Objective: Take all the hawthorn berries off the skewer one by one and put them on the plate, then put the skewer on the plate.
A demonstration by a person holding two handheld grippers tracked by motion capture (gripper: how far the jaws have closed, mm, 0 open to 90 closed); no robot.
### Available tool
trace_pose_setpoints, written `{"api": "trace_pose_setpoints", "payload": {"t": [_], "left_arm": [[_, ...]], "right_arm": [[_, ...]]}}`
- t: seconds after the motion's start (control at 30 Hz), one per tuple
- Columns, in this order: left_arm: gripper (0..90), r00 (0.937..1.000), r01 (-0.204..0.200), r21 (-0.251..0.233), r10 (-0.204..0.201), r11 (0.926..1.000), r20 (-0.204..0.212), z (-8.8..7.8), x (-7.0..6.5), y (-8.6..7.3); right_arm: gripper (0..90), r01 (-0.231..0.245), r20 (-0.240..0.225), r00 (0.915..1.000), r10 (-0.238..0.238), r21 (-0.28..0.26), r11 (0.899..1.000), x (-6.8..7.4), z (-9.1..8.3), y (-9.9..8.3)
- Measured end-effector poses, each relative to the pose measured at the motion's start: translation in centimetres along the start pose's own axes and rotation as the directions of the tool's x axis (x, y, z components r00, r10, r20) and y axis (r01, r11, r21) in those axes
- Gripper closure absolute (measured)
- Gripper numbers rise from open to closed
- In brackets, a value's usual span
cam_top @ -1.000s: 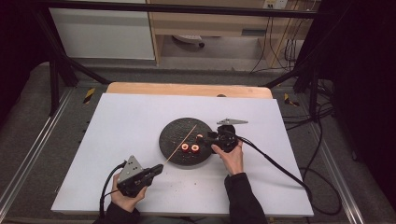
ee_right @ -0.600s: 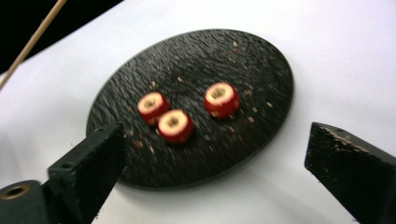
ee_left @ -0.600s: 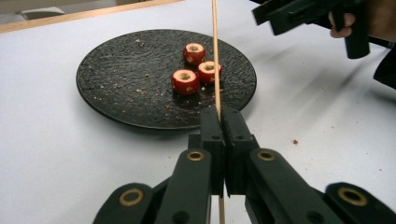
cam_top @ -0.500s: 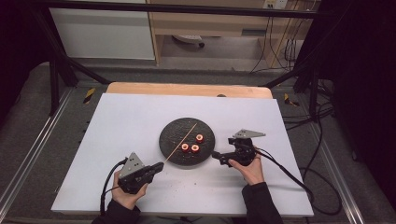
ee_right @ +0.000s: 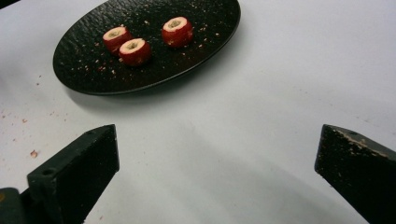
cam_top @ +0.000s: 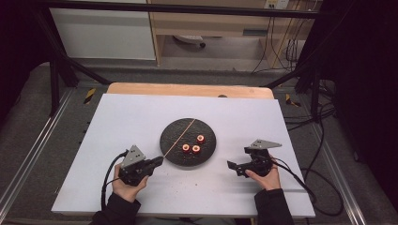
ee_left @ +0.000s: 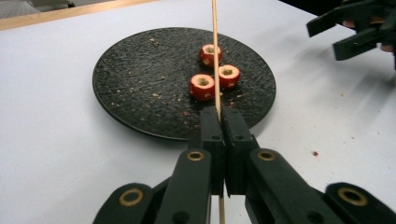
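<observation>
one plate (cam_top: 170, 140), black and round, mid table (cam_top: 117, 117). three red fruit pieces (cam_top: 193, 145) on it, each cored with a pale centre, bunched on the plate's right half: two touching or nearly so, the third just beside them. one skewer (cam_top: 180, 135), thin wood. two grippers. lots of small crumbs on the plate, a few red specks on the white table around it.

left gripper (cam_top: 157, 161) sits just off the plate's lower-left edge, jaws clamped tight on the skewer's near end. in the left gripper view the skewer (ee_left: 215, 51) runs straight out from between the closed jaws, over the plate (ee_left: 140, 79), passing between the fruit pieces (ee_left: 202, 87); cannot tell if it touches them. its far tip reaches the plate's upper rim in the high view.

right gripper (cam_top: 237, 166) is right of the plate, apart from it, jaws spread wide and just been opening, nothing between them. in the right gripper view bare table lies between the two jaws, with the plate (ee_right: 84, 70) and the three fruit pieces (ee_right: 134, 51) farther ahead, up and left. right gripper is well apart from the skewer.
</observation>
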State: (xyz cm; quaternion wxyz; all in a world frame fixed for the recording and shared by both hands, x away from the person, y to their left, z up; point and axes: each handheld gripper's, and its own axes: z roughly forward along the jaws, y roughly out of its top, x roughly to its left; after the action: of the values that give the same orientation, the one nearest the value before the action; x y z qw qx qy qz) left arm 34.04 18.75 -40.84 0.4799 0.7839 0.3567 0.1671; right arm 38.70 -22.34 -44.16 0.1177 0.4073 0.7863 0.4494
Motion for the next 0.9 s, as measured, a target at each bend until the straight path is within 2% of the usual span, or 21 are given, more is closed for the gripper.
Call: {"api": "trace_pose_setpoints", "payload": {"t": [0.13, 0.43, 0.6, 0.9], "left_arm": [[88.2, 0.9999, 0.006, 0.011, -0.006, 0.9999, -0.01, 0.4, 0.4, 0.5], [88.2, 0.9996, 0.022, 0.021, -0.022, 0.9995, -0.019, 1.4, 1.0, 2.0], [88.2, 0.9991, 0.032, 0.046, -0.03, 0.9984, -0.029, 2.7, 1.1, 2.8], [88.2, 0.9969, 0.038, 0.092, -0.032, 0.995, -0.072, 5.2, 1.5, 4.2]], "right_arm": [[0.8, 0.011, 0.004, 0.9999, -0.011, 0.0, 1.0, -0.3, -0.5, -0.7], [1.0, 0.002, 0.017, 0.9999, -0.002, 0.012, 1.0, -1.0, -1.2, -2.1], [1.1, -0.001, 0.018, 0.9998, 0.001, 0.007, 1.0, -1.2, -1.5, -2.3], [1.4, 0.004, 0.014, 0.9999, -0.004, -0.002, 1.0, -1.1, -1.8, -2.4]]}}
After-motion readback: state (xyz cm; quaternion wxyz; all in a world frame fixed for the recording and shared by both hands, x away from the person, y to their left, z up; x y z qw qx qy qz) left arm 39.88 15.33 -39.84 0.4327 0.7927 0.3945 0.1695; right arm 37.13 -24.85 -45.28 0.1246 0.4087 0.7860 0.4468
